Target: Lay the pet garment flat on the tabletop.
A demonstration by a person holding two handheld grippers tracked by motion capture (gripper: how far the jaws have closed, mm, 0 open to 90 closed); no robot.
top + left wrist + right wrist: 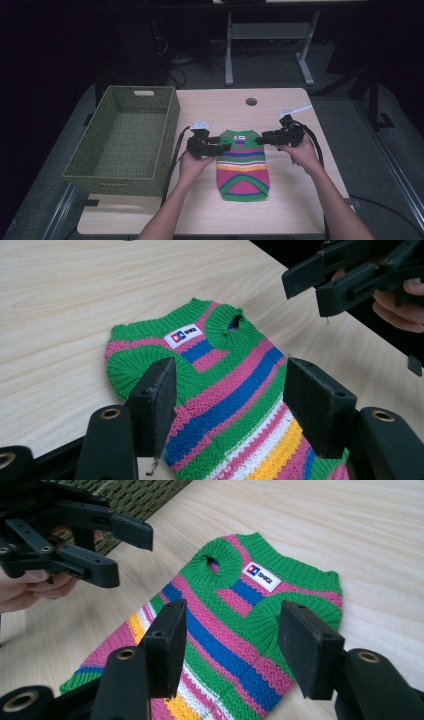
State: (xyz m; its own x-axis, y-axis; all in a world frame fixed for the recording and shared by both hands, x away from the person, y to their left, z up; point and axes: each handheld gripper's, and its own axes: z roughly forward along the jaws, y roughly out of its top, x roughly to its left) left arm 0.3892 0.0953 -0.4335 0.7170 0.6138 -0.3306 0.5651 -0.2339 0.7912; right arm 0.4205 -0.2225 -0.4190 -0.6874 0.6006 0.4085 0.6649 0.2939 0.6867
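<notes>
A small striped knit sweater (243, 165) in green, pink, blue, white and yellow lies flat on the wooden table (280, 210), neck end away from the person. A white label (183, 335) sits near its collar. My left gripper (224, 146) hovers open at the sweater's upper left edge. My right gripper (261, 139) hovers open at the upper right edge. In the left gripper view the open gripper (230, 395) hangs over the sweater (235, 405). In the right gripper view the open gripper (232, 640) hangs over the sweater (235, 630). Nothing is held.
A green woven basket (125, 142) stands empty on the table's left side, close to the left hand. A round cable hole (251, 101) is at the table's far edge. Bare table lies in front of and to the right of the sweater.
</notes>
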